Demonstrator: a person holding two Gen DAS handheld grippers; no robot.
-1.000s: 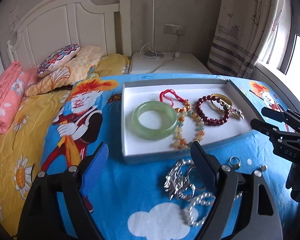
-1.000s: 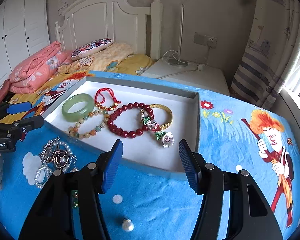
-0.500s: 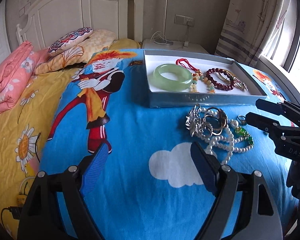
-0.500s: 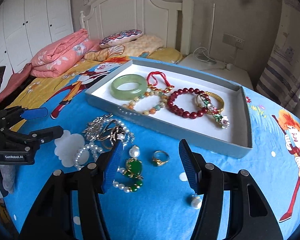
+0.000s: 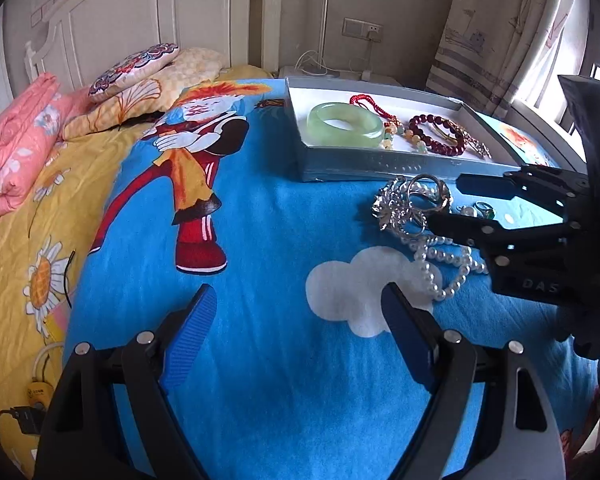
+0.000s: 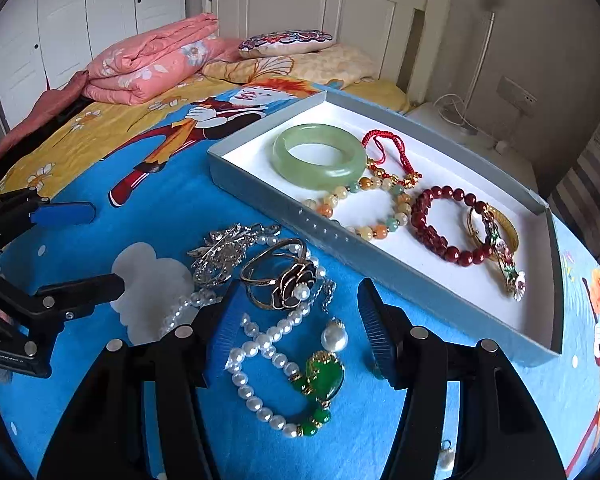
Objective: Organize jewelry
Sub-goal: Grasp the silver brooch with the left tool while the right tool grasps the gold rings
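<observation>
A grey tray [image 6: 380, 268] with a white floor lies on the blue blanket and holds a green jade bangle [image 6: 318, 156], a red cord bracelet [image 6: 384, 152], a mixed bead bracelet [image 6: 364, 208], a dark red bead bracelet [image 6: 444, 232] and a gold bangle [image 6: 496, 232]. In front of it lies a loose pile: a silver brooch [image 6: 220, 252], a gold flower bangle [image 6: 280, 276], a pearl string with green stones [image 6: 284, 368]. My right gripper [image 6: 296, 328] is open right over this pile. My left gripper [image 5: 296, 332] is open and empty over the blanket, left of the pile [image 5: 412, 208].
The tray [image 5: 380, 164] sits at the far right in the left wrist view. Folded pink quilt [image 6: 148, 60] and pillows [image 6: 288, 44] lie by the white headboard. A nightstand with a lamp pole [image 6: 476, 64] stands behind the tray. A loose pearl earring [image 6: 446, 458] lies near the blanket edge.
Both grippers have pulled back from the tray toward me. The right one has come down over the loose pile, which now lies between its fingers. Both stay open.
</observation>
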